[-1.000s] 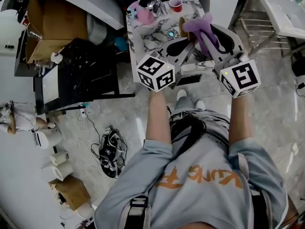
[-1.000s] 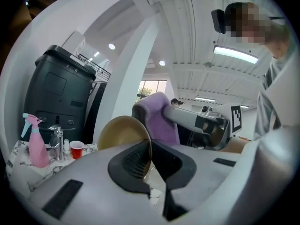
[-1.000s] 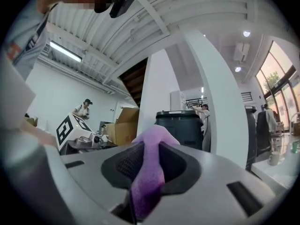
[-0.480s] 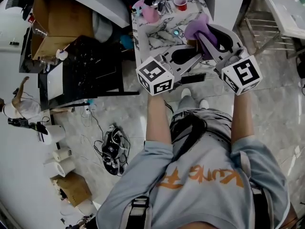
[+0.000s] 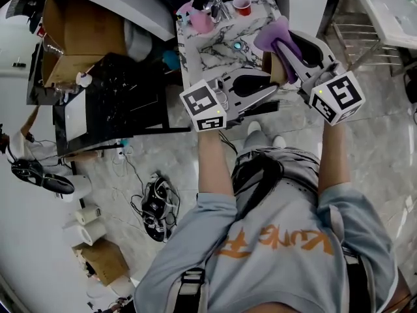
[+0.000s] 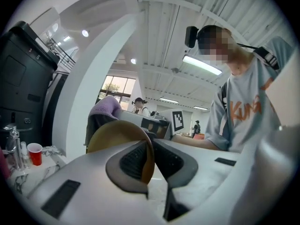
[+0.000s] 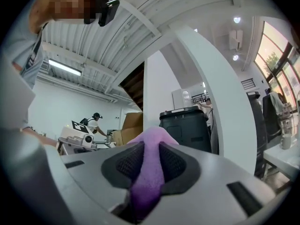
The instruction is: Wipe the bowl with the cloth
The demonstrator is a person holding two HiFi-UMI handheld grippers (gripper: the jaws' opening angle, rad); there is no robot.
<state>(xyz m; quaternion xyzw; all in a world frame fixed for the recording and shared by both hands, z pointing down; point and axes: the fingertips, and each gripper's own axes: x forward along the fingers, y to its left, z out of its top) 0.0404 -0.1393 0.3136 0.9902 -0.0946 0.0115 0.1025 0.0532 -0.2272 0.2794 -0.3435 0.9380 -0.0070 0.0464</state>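
A tan bowl hangs on edge in the air over the table's near edge. My left gripper is shut on its rim. Its jaws have just been opening a little, and the bowl's wall is still pinched between the pads of the left gripper. My right gripper is shut on a purple cloth, which bulges out past its fingertips right beside the bowl. In the right gripper view the cloth fills the gap of the right gripper. The left gripper view shows the cloth just behind the bowl.
A marble-patterned table lies ahead with a red cup and a pink object at its far end. A black cabinet and a cardboard box stand to the left. Cables lie on the floor.
The left gripper has swung and turned with the bowl, bringing the bowl nearer the cloth. The right gripper with the cloth has barely shifted.
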